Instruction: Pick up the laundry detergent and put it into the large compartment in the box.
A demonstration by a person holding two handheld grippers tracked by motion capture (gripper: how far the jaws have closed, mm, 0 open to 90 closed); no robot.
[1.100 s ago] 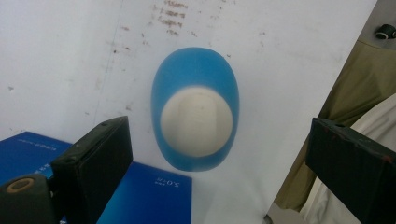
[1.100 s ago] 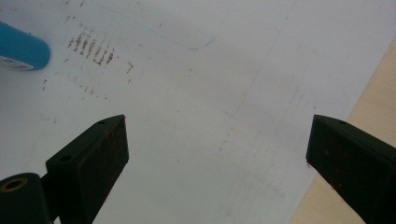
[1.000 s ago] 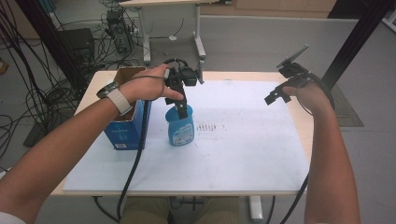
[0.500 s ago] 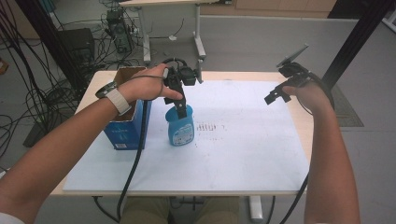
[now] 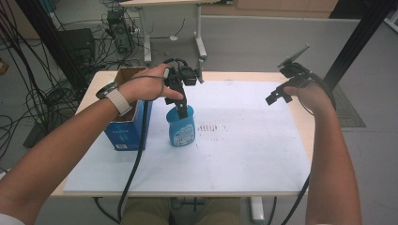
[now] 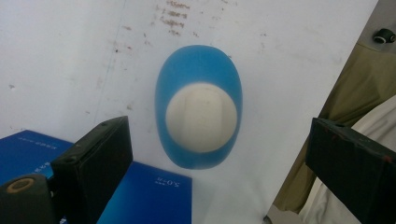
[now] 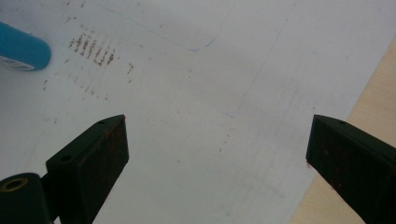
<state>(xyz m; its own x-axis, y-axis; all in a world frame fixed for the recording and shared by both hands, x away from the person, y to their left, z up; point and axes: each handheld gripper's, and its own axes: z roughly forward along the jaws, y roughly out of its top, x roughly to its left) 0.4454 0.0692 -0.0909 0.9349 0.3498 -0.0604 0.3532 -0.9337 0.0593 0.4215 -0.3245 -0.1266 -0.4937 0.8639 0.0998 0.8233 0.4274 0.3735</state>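
The left claw (image 5: 180, 101) hangs released directly over the white cap of the upright blue plastic bottle (image 5: 181, 127), which stands on the white surface (image 5: 263, 154) at three o'clock of the blue cardboard box (image 5: 126, 133); next, likely lower and clench, while the right claw (image 5: 281, 91) idles open.

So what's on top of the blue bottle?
A round white cap tops the blue bottle. The open left gripper hangs above it, not touching. What's inside stays hidden.
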